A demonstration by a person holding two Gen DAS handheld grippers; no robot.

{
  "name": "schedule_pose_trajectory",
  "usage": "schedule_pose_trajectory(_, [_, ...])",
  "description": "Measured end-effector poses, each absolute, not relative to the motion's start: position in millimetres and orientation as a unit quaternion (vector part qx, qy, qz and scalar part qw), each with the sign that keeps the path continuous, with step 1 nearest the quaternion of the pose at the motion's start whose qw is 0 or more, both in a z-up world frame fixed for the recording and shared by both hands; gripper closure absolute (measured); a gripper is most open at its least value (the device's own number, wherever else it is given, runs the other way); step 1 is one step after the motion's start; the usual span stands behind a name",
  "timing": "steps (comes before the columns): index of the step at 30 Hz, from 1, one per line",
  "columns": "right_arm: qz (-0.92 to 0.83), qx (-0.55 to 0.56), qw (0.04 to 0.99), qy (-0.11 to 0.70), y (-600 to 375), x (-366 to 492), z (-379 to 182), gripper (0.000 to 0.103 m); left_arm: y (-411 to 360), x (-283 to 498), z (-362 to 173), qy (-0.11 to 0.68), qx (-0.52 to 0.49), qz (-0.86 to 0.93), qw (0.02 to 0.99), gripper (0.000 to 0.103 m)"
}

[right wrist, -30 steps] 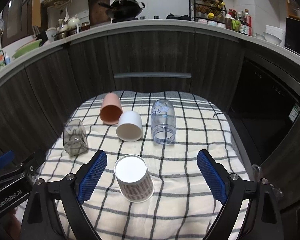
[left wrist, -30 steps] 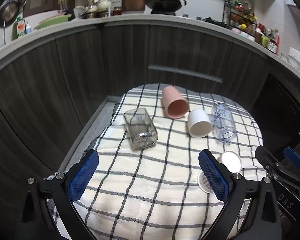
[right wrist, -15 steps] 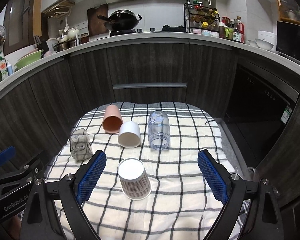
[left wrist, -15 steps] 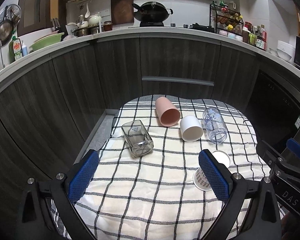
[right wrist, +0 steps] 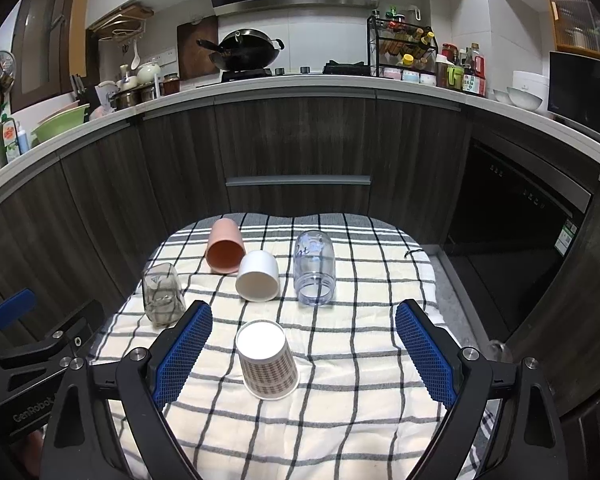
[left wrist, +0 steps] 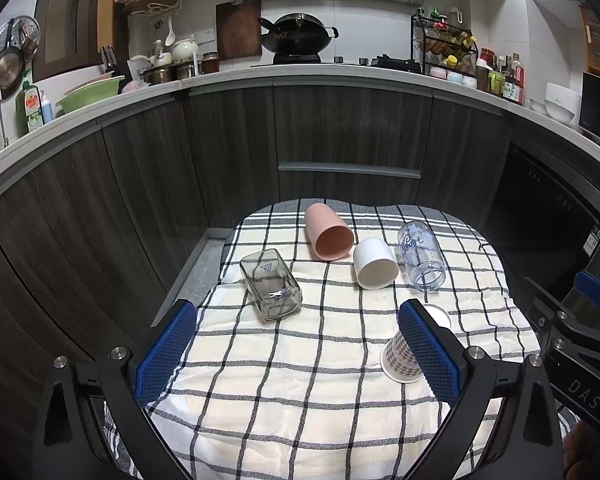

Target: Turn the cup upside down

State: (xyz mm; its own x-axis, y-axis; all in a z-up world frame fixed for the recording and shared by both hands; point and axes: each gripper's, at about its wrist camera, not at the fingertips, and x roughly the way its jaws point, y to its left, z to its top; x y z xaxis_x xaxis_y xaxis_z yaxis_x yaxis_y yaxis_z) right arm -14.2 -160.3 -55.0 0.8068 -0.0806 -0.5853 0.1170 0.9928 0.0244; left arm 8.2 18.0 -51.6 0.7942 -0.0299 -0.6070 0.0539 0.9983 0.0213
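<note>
A checked paper cup (right wrist: 266, 360) stands upside down on the checked cloth (right wrist: 360, 360), between my right gripper's (right wrist: 302, 354) open, empty fingers but below them. In the left wrist view the paper cup (left wrist: 400, 356) is partly hidden behind the right finger (left wrist: 428, 354) of my left gripper (left wrist: 296, 354), which is open and empty. Lying on their sides farther back are a pink cup (left wrist: 328, 232), a white cup (left wrist: 374, 264), a clear plastic cup (left wrist: 420, 256) and a square glass (left wrist: 270, 284).
The cloth covers a low table in front of dark wood cabinets (right wrist: 296, 148). A dark dishwasher front (right wrist: 516, 216) stands at the right. The counter above holds a wok (right wrist: 240, 52), a spice rack (right wrist: 404, 48) and dishes. The right gripper's body (left wrist: 576, 344) shows at the left view's right edge.
Both grippers have pulled back and up from the table; the cups look smaller and more of the kitchen shows. The paper cup stays upside down on the cloth.
</note>
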Motion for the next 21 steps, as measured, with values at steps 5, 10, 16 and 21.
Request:
schedule_pose_trajectory(5, [-0.053,0.031,0.95,0.306,-161.2,-14.6,-54.3,0.01,17.1,8.0,-51.0,0.32,0.018,-0.023,0.947,0.0])
schedule_pose_trajectory(10, [-0.052,0.03,0.95,0.305,-161.5,-14.7,-53.5,0.01,17.3,8.0,-50.9,0.32,0.018,-0.023,0.947,0.0])
schedule_pose_trajectory(16, [-0.053,0.031,0.95,0.305,-161.9,-15.0,-52.7,0.01,17.5,7.9,-51.0,0.32,0.019,-0.023,0.947,0.0])
schedule_pose_trajectory(21, [-0.052,0.03,0.95,0.305,-162.1,-15.1,-52.5,0.01,17.3,8.0,-51.3,0.321,0.019,-0.022,0.947,0.0])
